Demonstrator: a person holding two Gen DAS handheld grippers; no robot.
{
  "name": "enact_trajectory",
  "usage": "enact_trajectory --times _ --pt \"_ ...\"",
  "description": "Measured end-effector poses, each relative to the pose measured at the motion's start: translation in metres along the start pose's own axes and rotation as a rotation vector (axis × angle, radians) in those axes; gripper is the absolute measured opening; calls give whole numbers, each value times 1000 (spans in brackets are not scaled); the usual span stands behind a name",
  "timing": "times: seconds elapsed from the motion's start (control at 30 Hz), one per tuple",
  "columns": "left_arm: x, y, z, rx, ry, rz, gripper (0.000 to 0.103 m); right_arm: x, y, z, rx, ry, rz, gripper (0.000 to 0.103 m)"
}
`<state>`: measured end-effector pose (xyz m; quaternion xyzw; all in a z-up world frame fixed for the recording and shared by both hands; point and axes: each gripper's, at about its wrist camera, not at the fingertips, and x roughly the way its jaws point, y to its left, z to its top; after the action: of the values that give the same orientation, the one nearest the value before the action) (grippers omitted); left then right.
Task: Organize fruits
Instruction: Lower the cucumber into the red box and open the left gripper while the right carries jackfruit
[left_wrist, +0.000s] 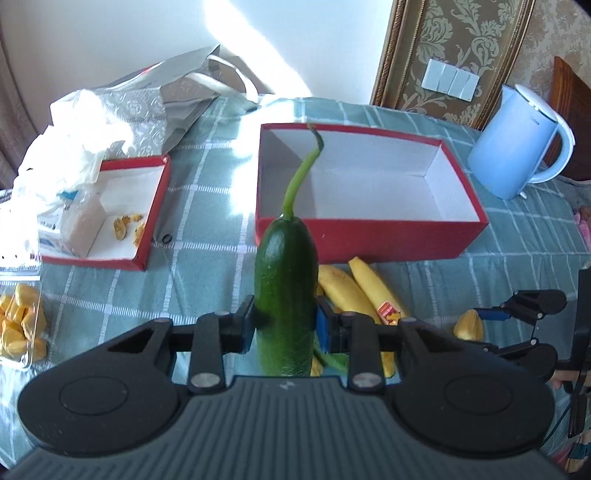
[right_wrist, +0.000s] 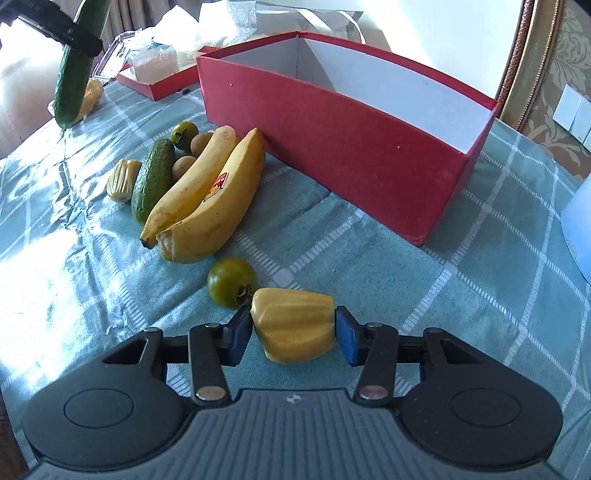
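left gripper (left_wrist: 286, 328) clamped on cucumber (left_wrist: 286, 295), lifted, long axis pointing stem-first at the red box (left_wrist: 369, 236) straight ahead. right gripper (right_wrist: 293, 338) pads touching jackfruit piece (right_wrist: 293, 328) on tablecloth, box ahead-right.

A checked teal cloth covers the surface (right_wrist: 369, 266). On it lie a large red box (right_wrist: 332, 147), two bananas (right_wrist: 207, 195), a cucumber (right_wrist: 153, 181), green tomatoes (right_wrist: 231, 282), a smaller red box (left_wrist: 110, 206) and a blue kettle (left_wrist: 517, 144).
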<state>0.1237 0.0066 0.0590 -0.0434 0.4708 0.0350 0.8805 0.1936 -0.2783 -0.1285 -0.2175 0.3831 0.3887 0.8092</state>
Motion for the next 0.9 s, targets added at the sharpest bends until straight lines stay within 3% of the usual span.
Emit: enact_trajectory --times 0.23,0.47,0.7,0.9 --pt "11 -22 72 83 -59 -80 29 -47 0 -8 105 -91 -44 47" --pt "96 -53 133 151 -10 -116 29 -77 3 -19 185 -124 -87 47" --pt "200 -78 152 202 124 -127 29 -96 4 -32 265 -150 -111 47" --pt "251 -95 141 247 203 -132 29 -101 3 -34 295 -147 -133 47"
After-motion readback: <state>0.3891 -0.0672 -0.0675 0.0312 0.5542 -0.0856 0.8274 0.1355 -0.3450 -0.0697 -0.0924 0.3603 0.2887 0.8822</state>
